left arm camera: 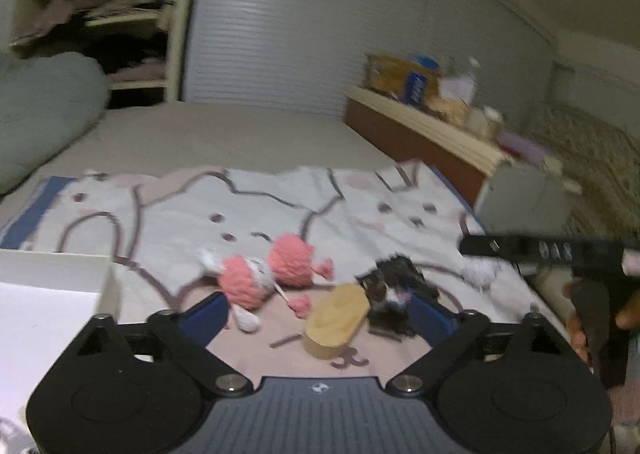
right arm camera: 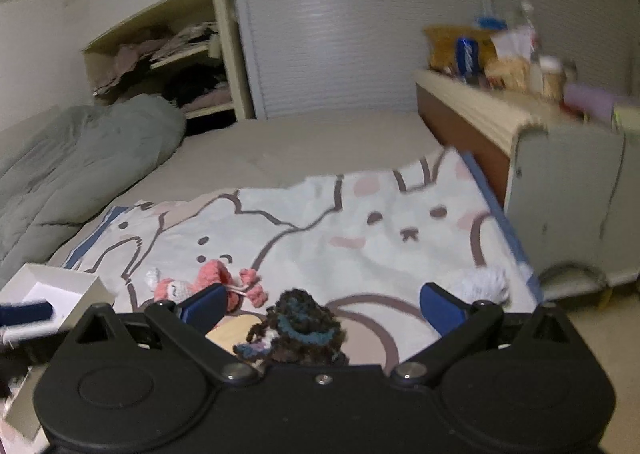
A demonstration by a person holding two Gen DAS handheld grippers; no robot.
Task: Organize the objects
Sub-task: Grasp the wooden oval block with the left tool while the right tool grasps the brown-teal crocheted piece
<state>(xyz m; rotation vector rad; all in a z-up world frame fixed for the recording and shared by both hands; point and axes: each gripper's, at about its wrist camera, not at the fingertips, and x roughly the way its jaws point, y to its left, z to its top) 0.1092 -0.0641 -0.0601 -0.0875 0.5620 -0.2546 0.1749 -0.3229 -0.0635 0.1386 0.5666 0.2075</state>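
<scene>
The left tool [left arm camera: 316,310] stood with its blue fingers [left arm camera: 204,314] apart, gripping nothing; between them, on the bed, lay a pink crocheted doll [left arm camera: 264,274], a wooden oval piece [left arm camera: 336,320] and a dark crocheted doll [left arm camera: 394,288], the last touching the wooden piece. The right tool [right arm camera: 320,308] was likewise released, its fingers spread on either side of the dark doll [right arm camera: 300,330] without pressing it. All three lay on a rabbit-print blanket [right arm camera: 360,221], with a white yarn pompom [right arm camera: 486,282] near its right edge. A white open box [left arm camera: 48,294] sat at the left on the blanket; what it held could not be made out. Beyond, open wardrobe shelves [right arm camera: 180,57] held heaped clothes, and a wooden headboard ledge [right arm camera: 472,101] carried blurred packets and bottles.
</scene>
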